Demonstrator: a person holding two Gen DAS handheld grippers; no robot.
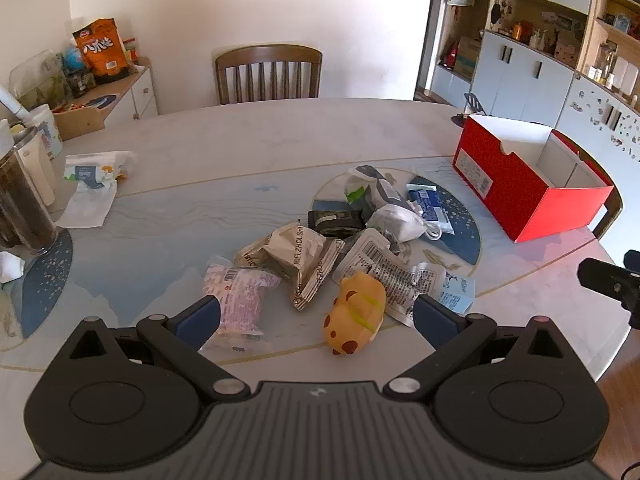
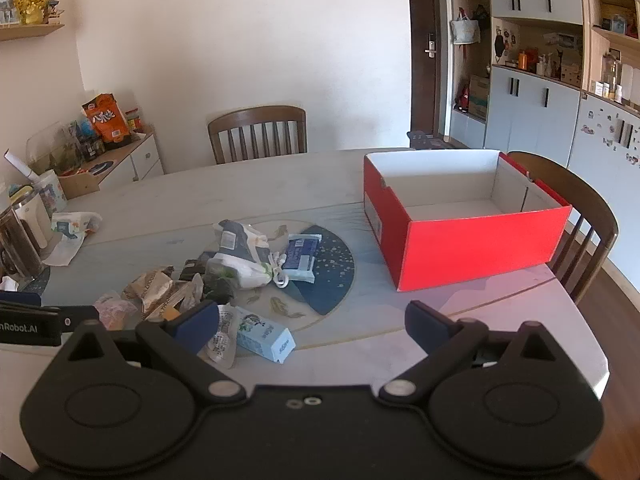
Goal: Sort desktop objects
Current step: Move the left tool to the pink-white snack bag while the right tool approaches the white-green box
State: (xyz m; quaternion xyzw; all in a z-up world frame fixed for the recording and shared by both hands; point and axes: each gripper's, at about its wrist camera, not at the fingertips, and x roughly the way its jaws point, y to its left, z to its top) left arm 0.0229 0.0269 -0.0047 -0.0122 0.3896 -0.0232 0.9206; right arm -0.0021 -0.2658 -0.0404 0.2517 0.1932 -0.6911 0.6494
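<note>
While both grippers hover above the pale marble-patterned oval table (image 1: 248, 136), the open red cardboard box with a white interior (image 2: 476, 240) serves as the reference point for every place given below.

Left gripper (image 1: 316, 318): jaws spread wide, nothing between the pads; it hangs over the near edge of the heap, well to the left of the box.

Right gripper (image 2: 312, 328): jaws spread wide, gripping nothing; it sits near the box's front left corner, over bare tabletop.

Heap of small packets, left of the box and apart from it:
- yellow soft toy animal with brown spots (image 1: 356, 314), nearest the left gripper, lying on its side;
- pink printed plastic packet (image 1: 240, 300), left of the toy, just beside the left finger;
- crumpled beige foil wrapper with dark lettering (image 1: 300, 260), behind those two;
- white sachet with a barcode label (image 1: 372, 256), touching the toy;
- blue-and-white flat sachet (image 2: 302, 258), the heap item closest to the box;
- light blue small carton (image 2: 264, 336), beside the right gripper's left finger.

Brown wooden slat-back chair (image 2: 258, 132): behind the table, far left of the box.
</note>
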